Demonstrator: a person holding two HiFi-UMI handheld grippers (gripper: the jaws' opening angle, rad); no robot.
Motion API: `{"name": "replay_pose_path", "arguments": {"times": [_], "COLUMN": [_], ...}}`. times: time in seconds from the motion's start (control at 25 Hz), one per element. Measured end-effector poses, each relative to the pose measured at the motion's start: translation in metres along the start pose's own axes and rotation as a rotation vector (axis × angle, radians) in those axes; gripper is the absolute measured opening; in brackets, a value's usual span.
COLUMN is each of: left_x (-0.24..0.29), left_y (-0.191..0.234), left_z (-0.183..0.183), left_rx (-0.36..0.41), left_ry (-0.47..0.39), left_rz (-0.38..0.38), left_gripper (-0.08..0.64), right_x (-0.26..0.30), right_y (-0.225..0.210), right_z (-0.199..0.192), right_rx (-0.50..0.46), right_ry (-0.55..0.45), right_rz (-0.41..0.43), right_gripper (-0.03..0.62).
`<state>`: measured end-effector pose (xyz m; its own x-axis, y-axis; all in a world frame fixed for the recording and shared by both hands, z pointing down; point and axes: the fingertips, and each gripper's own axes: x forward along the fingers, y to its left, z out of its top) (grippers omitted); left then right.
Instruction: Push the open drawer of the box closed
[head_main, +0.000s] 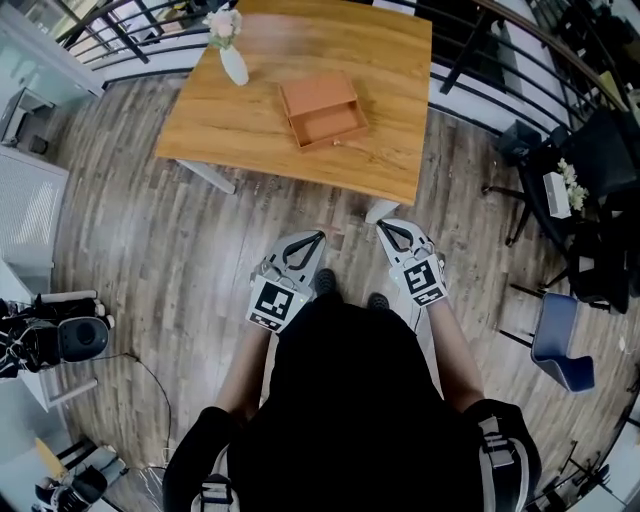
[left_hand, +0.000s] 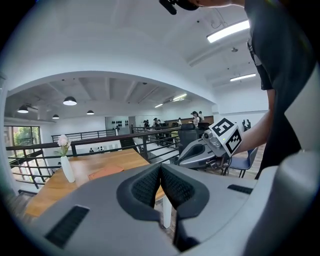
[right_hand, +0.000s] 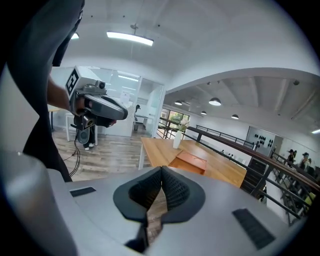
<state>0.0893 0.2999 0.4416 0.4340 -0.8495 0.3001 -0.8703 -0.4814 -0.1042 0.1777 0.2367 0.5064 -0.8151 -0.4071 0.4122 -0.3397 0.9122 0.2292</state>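
Drawer (head_main: 328, 126): pulled out of the box (head_main: 318, 95) toward me, its shallow tray bare; both sit near the middle of the table (head_main: 230, 135).
Left tool (left_hand: 160, 172): jaws pressed together with nothing between them, held low by my waist and well short of the table.
Right tool (right_hand: 161, 176): likewise closed and empty, level with its partner.
Step in hand: the approach, as I judge it; neither tool touches the drawer yet.
How to do it well: keep one tool's jaws together, set the blunt tip square on the middle of the drawer front, and push straight along the slide. An off-centre push could skew the drawer or skate the light box across the smooth top, so the other tool may need to brace the box's far side.
Materials: box and drawer look like orange-brown board, flat-faced and sharp-cornered. The table is glossy wood grain, and ribbed dark pads (left_hand: 145, 187) line the jaws.
Nearby: a white vase (head_main: 233, 64) of flowers stands apart, toward the table's far-left corner.
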Motion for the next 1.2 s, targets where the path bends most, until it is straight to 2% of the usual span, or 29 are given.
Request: {"name": "replay_pose_path", "arguments": {"times": [0.56,1.0,1.2], "left_x": [-0.002,0.028,0.055], "left_y": [0.048,0.062,0.076], "left_z": [-0.019,-0.019,-0.012], "left_rx": [0.025,0.021,0.014], "left_ry": [-0.001,0.016,0.015], "left_rz": [-0.096,-0.138,-0.108], "left_gripper": [0.023,0.023,0.023], "right_x": [0.033,0.049,0.064], "right_y": [0.003,-0.03,-0.055], "right_z": [0.01,0.009,-0.001], "right_rx": [0.082,0.067,0.067], "right_ry": [0.026,0.043,0.047], "right_rz": [-0.131,-0.154,-0.119], "right_gripper": [0.017,0.015,0.015]}}
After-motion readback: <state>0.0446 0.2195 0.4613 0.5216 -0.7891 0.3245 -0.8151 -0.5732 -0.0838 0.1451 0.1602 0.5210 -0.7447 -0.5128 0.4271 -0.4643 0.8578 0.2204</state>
